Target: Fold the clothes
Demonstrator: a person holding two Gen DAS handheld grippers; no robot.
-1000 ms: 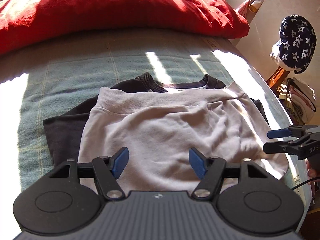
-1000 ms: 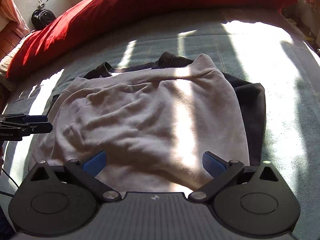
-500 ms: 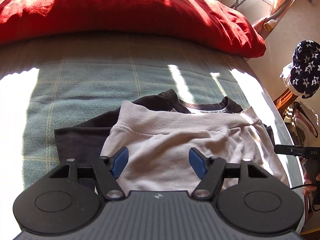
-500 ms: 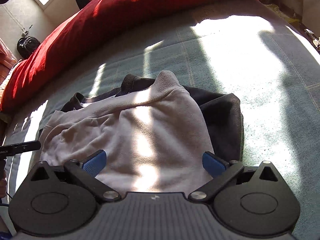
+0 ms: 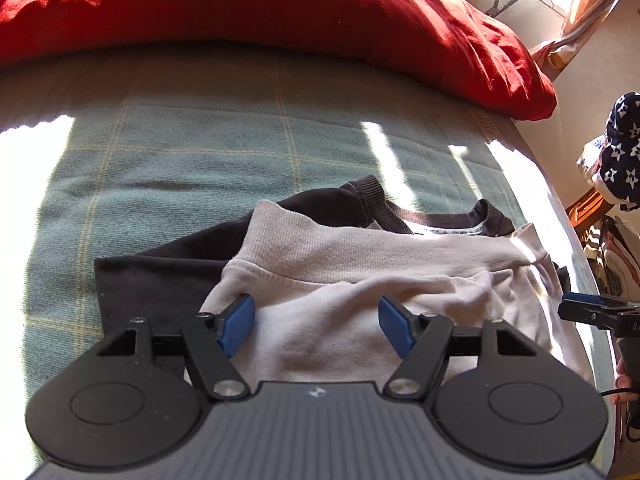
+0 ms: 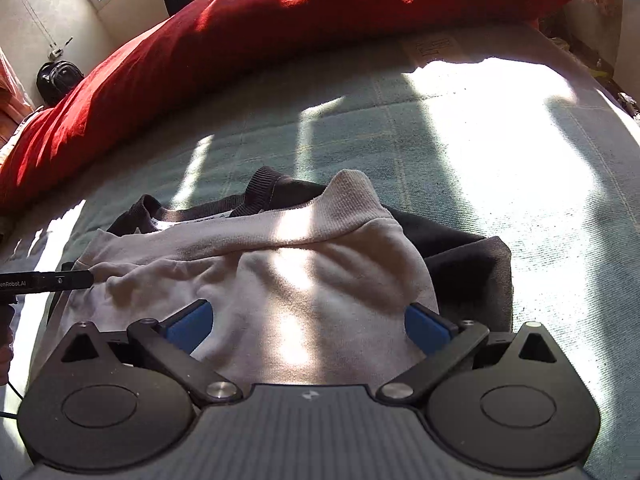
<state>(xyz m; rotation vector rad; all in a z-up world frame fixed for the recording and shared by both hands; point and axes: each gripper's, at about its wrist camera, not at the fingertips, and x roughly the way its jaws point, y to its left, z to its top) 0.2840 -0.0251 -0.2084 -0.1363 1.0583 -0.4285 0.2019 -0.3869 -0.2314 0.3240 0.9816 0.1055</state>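
Left gripper (image 5: 316, 326) is released, jaws spread above the near part of the pale sweatshirt (image 5: 360, 280). Right gripper (image 6: 308, 330) is likewise released over the same garment, gripping nothing. Pale sweatshirt lies on a black sweatshirt (image 5: 160, 276), both on the green checked bed (image 5: 180, 160), with a red duvet (image 5: 260, 4) at the far side.

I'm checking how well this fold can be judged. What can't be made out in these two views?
- Near hem of the pale sweatshirt: cut off behind the left gripper and right gripper bodies.
- Most of the dark sweatshirt: buried under the pale one.
- Its neck label: too small to read.
- Sunlit blanket: washed out.
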